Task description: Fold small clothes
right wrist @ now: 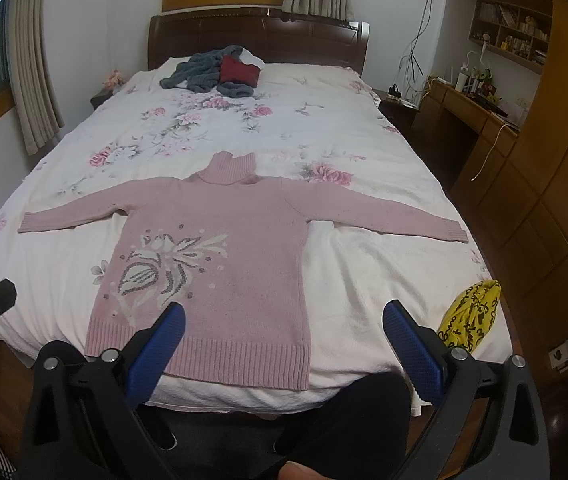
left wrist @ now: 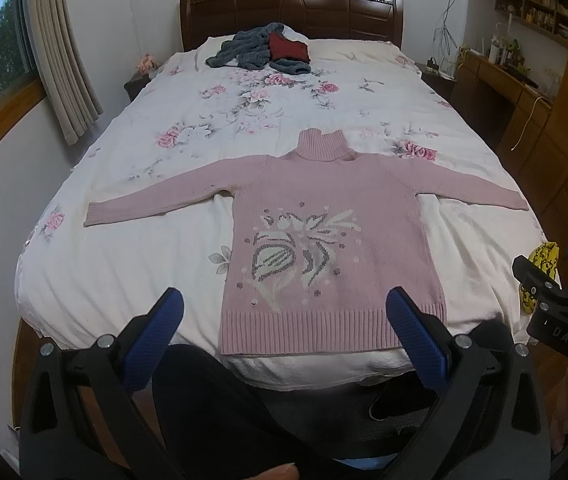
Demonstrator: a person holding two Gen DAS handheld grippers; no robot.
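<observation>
A pink turtleneck sweater (left wrist: 323, 216) (right wrist: 236, 236) with a white and grey flower pattern lies flat, front up, at the foot of the bed, both sleeves spread out sideways. My left gripper (left wrist: 284, 312) hovers open above the hem, nothing between its blue pads. My right gripper (right wrist: 284, 320) is open too, held over the sweater's lower right corner and the bare sheet beside it. The right gripper (left wrist: 555, 276) also shows at the right edge of the left wrist view.
The bed (left wrist: 156, 264) has a white floral cover. A pile of grey and dark red clothes (left wrist: 264, 50) (right wrist: 220, 68) lies near the headboard. A yellow patterned cloth (right wrist: 471, 314) sits at the bed's near right corner. A wooden desk and cabinets (right wrist: 523, 160) stand on the right.
</observation>
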